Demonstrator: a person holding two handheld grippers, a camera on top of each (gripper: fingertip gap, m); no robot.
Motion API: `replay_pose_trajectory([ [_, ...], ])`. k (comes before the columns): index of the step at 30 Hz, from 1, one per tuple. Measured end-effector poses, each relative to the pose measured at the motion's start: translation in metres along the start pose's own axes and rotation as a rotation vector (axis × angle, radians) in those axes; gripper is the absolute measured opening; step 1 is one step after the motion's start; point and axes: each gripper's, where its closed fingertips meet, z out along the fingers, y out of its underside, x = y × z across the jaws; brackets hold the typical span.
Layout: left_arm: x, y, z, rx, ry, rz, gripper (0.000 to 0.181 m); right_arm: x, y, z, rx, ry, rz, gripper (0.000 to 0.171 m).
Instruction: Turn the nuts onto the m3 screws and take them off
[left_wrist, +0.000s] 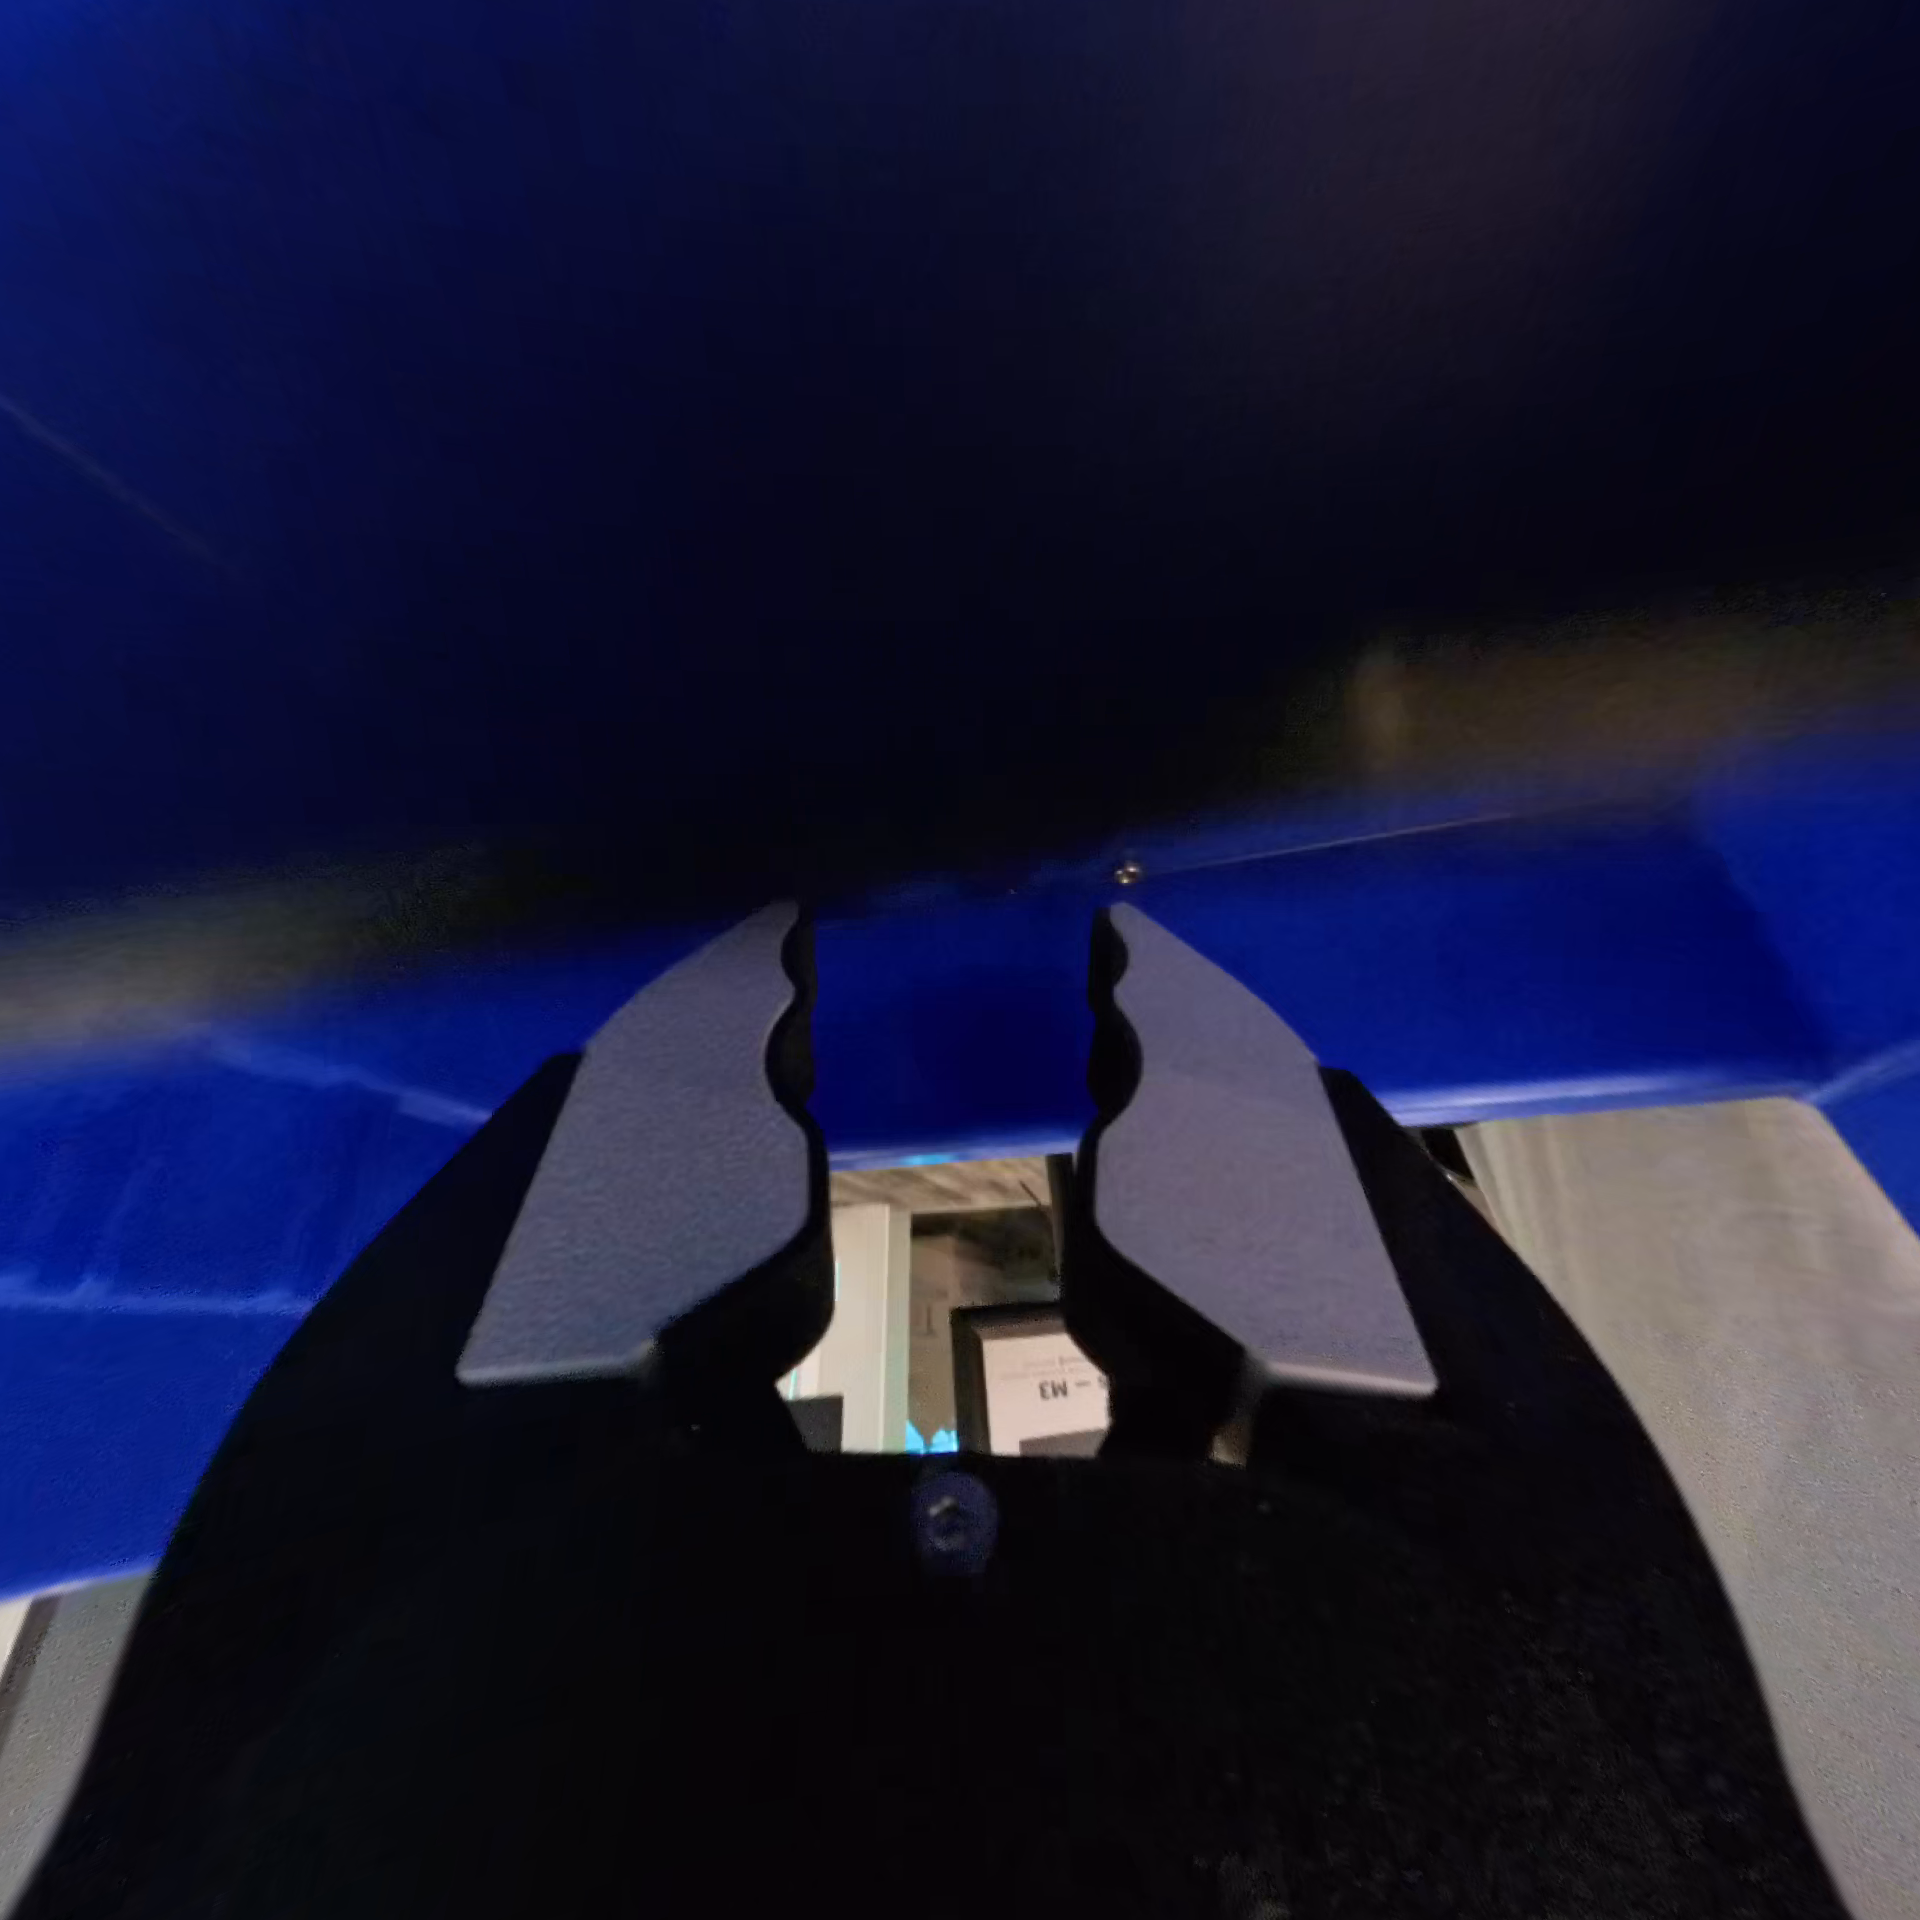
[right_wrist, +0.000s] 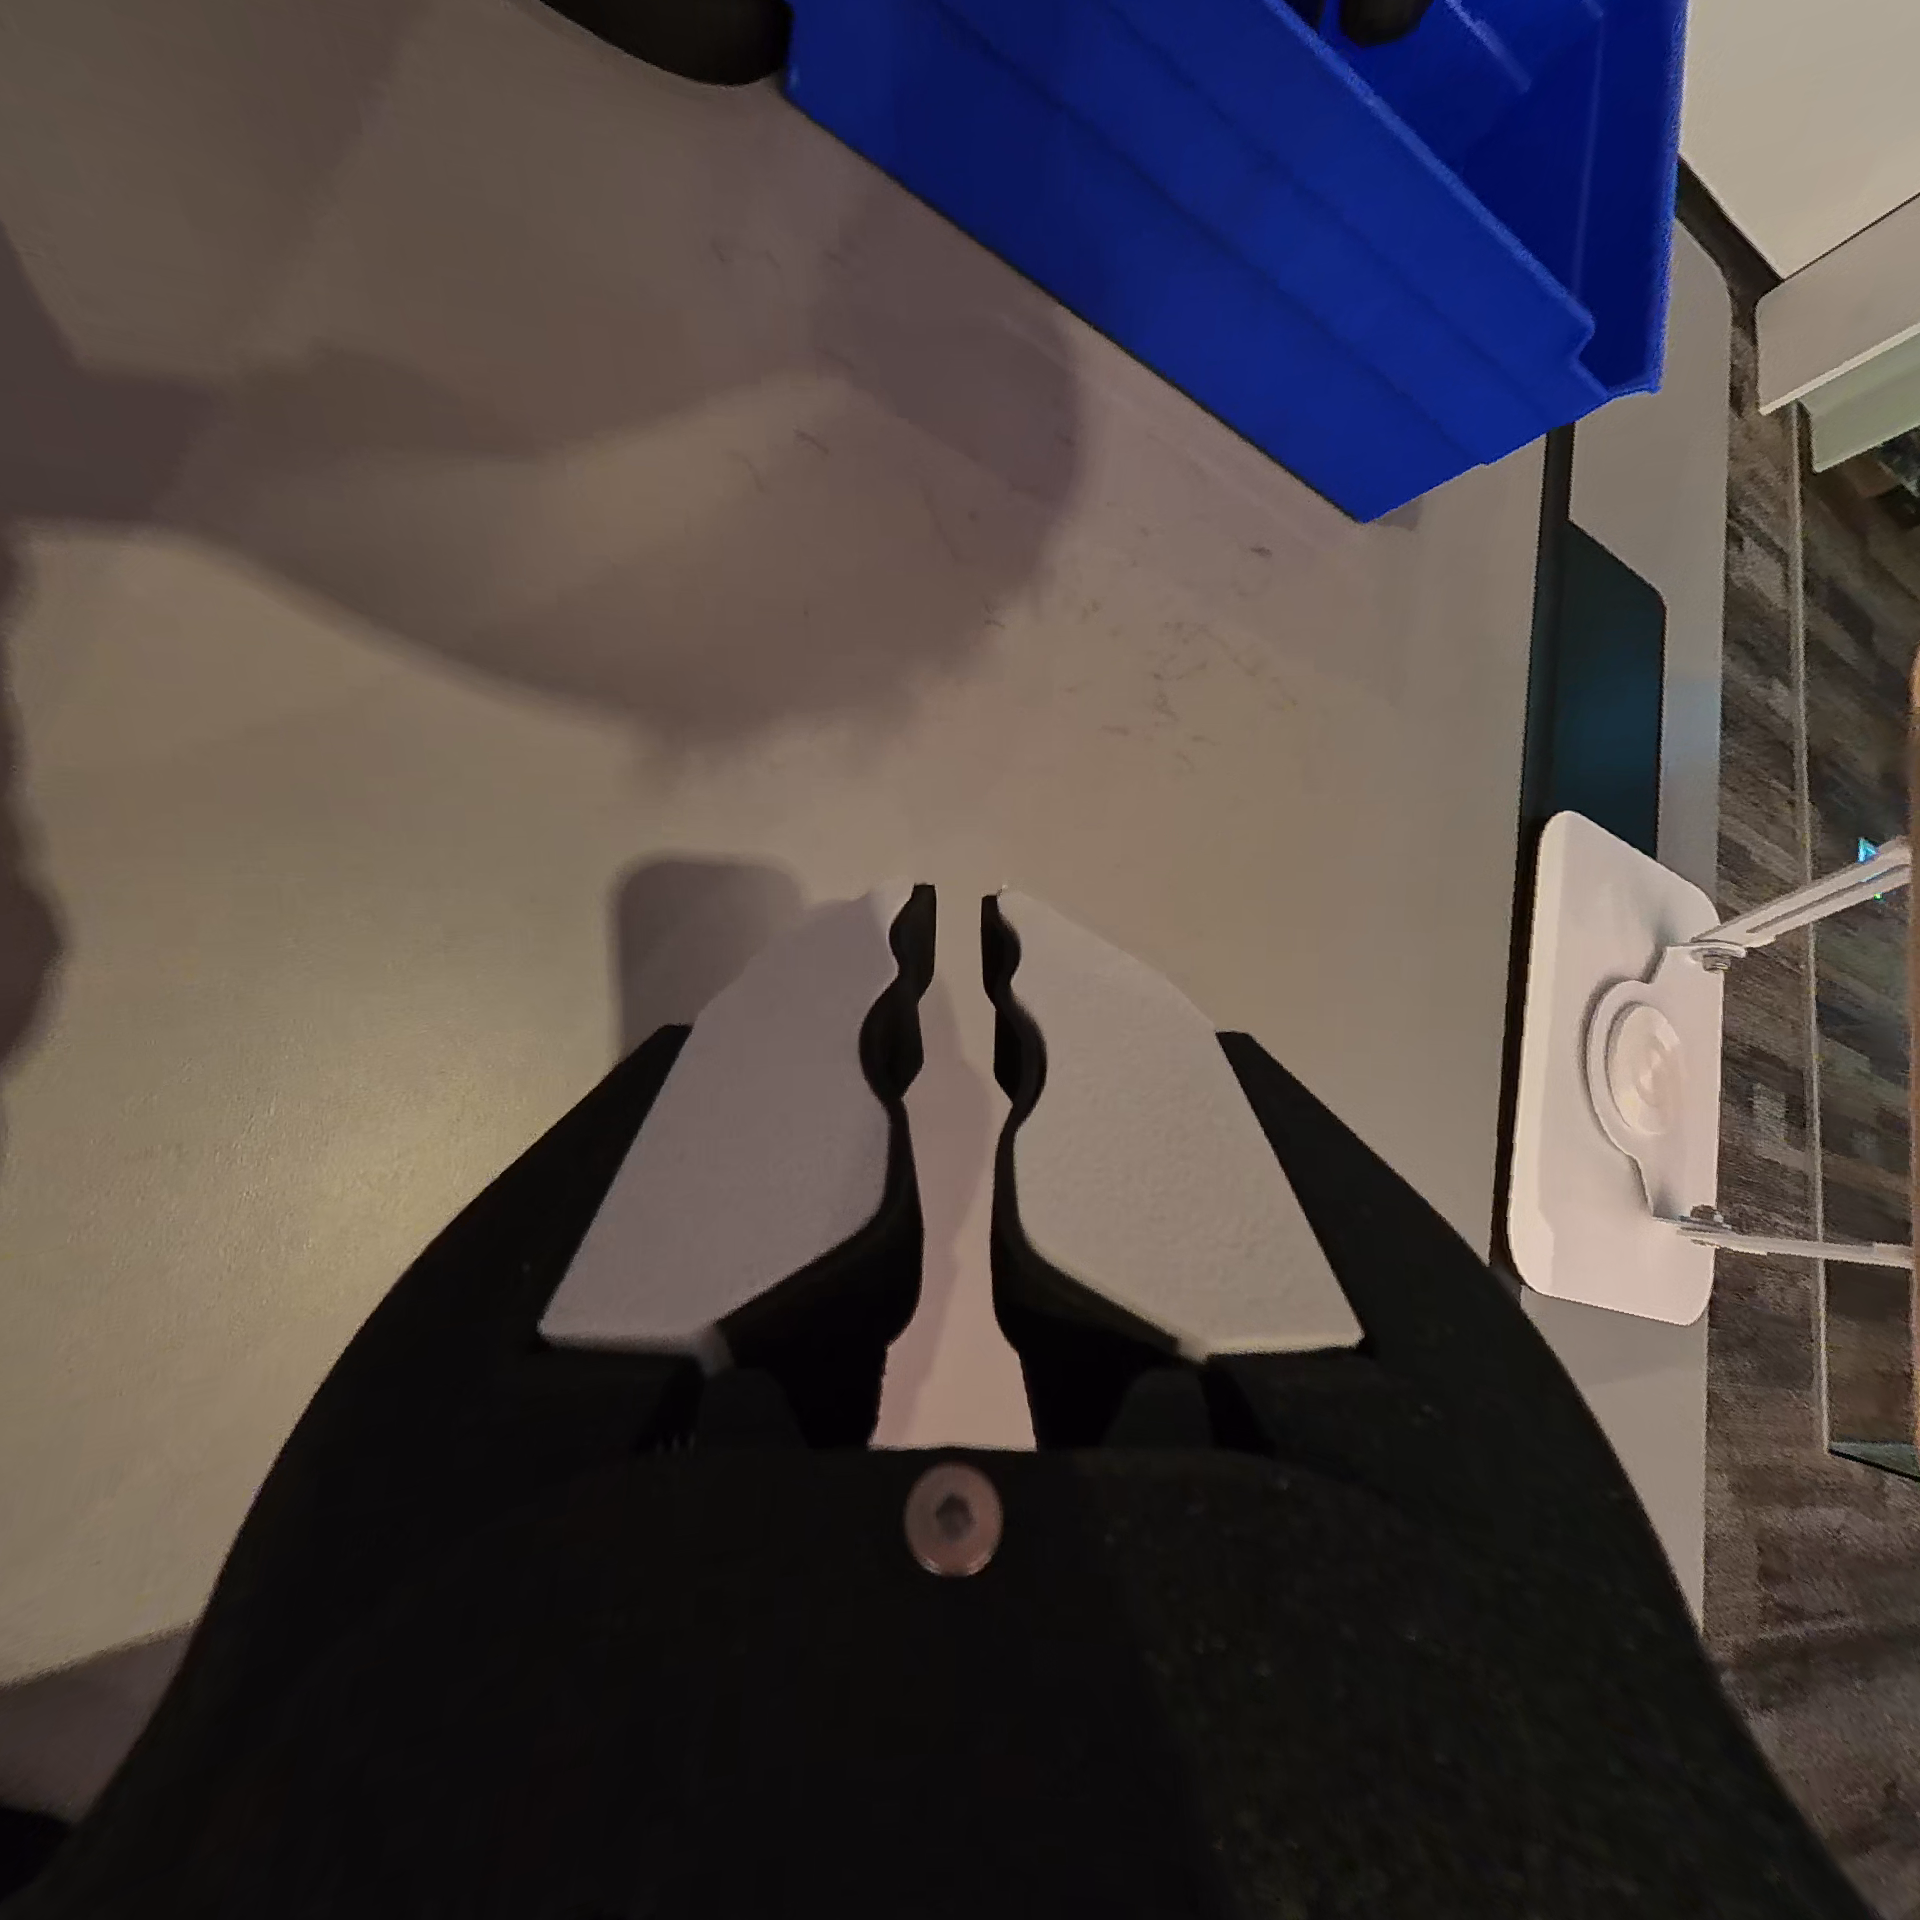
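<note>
In the left wrist view my left gripper (left_wrist: 954, 920) is open and empty, its tips inside a blue bin (left_wrist: 1455, 966). A small metal nut (left_wrist: 1127, 871) lies on the bin's floor just beyond the right fingertip, apart from it. The rest of the bin is dark and blurred. In the right wrist view my right gripper (right_wrist: 956, 896) hovers over the grey table (right_wrist: 416, 935). Its jaws stand a narrow gap apart with nothing visible between them. No screw shows in either view.
The blue bin (right_wrist: 1247, 260) stands at the table's far right, with dark shapes (right_wrist: 675, 42) at its near rim. A white mount with a clear dome (right_wrist: 1621, 1070) sits at the right table edge. A white label card (left_wrist: 1039, 1392) shows below the bin.
</note>
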Motion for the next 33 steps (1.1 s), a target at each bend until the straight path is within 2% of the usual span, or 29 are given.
replay_pose_trajectory([
  [5,0.007,0.004,-0.006,0.049,0.023,0.123,0.051,0.000,-0.002,0.000,0.006,0.000,0.000,0.008],
  [6,0.007,0.004,-0.007,0.054,0.004,0.185,0.047,0.000,-0.002,0.000,0.004,0.000,-0.001,0.008],
  [10,0.000,-0.003,-0.004,0.059,-0.106,0.393,0.048,0.000,-0.002,-0.001,-0.001,0.007,-0.006,0.008],
  [14,0.010,-0.008,-0.001,0.063,-0.092,0.329,0.050,0.001,-0.004,-0.004,0.004,0.017,-0.010,0.008],
  [19,0.007,-0.012,-0.003,0.076,-0.163,0.285,0.067,0.001,-0.003,-0.002,0.000,0.011,-0.009,0.008],
  [27,0.002,-0.019,0.000,0.116,-0.187,0.371,0.077,0.001,-0.004,-0.003,-0.003,0.019,-0.016,0.008],
  [33,-0.002,-0.017,-0.001,0.107,-0.239,0.427,0.073,0.000,-0.004,-0.002,-0.002,0.012,-0.022,0.008],
])
